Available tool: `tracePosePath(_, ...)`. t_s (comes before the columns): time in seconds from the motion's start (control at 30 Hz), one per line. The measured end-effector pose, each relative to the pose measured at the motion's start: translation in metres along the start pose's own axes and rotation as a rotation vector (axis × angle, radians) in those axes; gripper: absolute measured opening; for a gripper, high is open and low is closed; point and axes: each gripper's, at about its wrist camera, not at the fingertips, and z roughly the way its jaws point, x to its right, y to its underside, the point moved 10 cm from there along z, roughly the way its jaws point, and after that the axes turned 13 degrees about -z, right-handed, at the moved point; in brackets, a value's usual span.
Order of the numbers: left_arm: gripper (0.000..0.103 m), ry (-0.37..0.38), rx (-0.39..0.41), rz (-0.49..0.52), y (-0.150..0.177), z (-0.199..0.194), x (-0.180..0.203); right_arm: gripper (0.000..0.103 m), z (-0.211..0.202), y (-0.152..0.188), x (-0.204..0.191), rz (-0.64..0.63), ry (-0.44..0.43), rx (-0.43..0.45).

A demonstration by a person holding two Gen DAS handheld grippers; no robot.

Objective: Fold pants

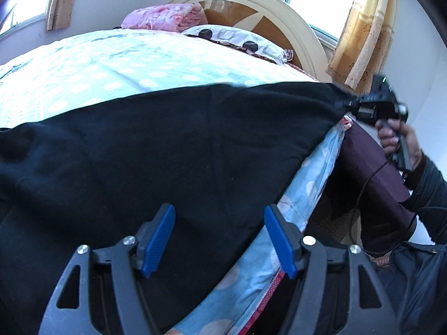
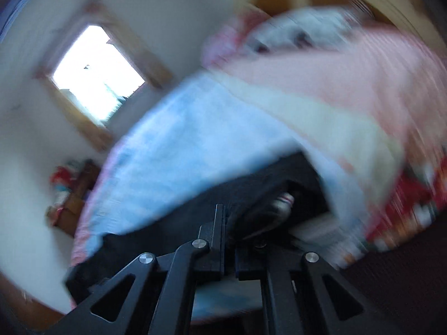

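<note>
From the left wrist, the black pants (image 1: 156,150) lie spread across the bed's (image 1: 111,64) near edge, reaching its right-hand corner. They look soft, limp and fairly thick: light to lift, prone to sag, best taken at a hem or corner, not mid-panel. The left gripper (image 1: 220,240) hovers tilted down over the cloth by the bed's near edge, its blue pads spread with nothing pinched. At the far right corner the right gripper (image 1: 349,103), held in a hand (image 1: 391,136), pinches the pants' corner.

From the right wrist, badly blurred, the right gripper (image 2: 225,223) has its fingers pressed together; dark cloth there is probably the pants (image 2: 156,223).
</note>
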Motion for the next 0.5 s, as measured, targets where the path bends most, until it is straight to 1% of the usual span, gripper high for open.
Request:
tracePosePath(0.03, 0.07, 0.0, -0.005, 0.005, 0.0, -0.001, -0.001, 0.005, 0.002, 0.006, 0.01, 0.056, -0.033, 0.005)
tracePosePath(0.07, 0.07, -0.001, -0.009, 0.007, 0.0, -0.002, -0.001, 0.008, -0.001, 0.008, 0.013, 0.095, -0.069, 0.023)
tracePosePath(0.13, 0.07, -0.001, -0.012, 0.009, 0.0, -0.002, -0.001, 0.011, -0.006, 0.01, 0.015, 0.092, -0.043, 0.022)
tracePosePath(0.17, 0.07, -0.002, -0.012, 0.011, 0.0, -0.002, -0.001, 0.015, -0.009, 0.009, 0.016, 0.073, -0.016, 0.022)
tracePosePath(0.2, 0.07, -0.003, -0.012, 0.014, 0.0, -0.001, -0.001, 0.018, -0.013, 0.008, 0.018, 0.05, 0.032, 0.009)
tracePosePath(0.23, 0.07, -0.004, -0.012, 0.016, 0.0, -0.001, -0.001, 0.031, -0.018, 0.006, 0.021, 0.036, 0.08, 0.007)
tracePosePath(0.27, 0.07, -0.006, -0.012, 0.019, 0.001, -0.001, -0.001, 0.042, -0.027, 0.001, 0.024, 0.022, 0.122, 0.022)
tracePosePath(0.37, 0.07, -0.005, -0.015, 0.018, 0.0, -0.001, 0.0, 0.043, -0.057, -0.018, 0.041, 0.022, 0.211, 0.074)
tracePosePath(0.4, 0.071, -0.004, -0.017, 0.017, 0.0, -0.001, 0.001, 0.043, -0.067, -0.028, 0.048, 0.031, 0.226, 0.1)
tracePosePath(0.43, 0.073, 0.003, -0.021, 0.019, 0.0, -0.001, 0.001, 0.043, -0.071, -0.038, 0.056, 0.036, 0.212, 0.117)
tracePosePath(0.5, 0.073, 0.006, -0.029, 0.028, 0.001, 0.0, 0.002, 0.043, -0.073, -0.056, 0.059, 0.055, 0.154, 0.129)
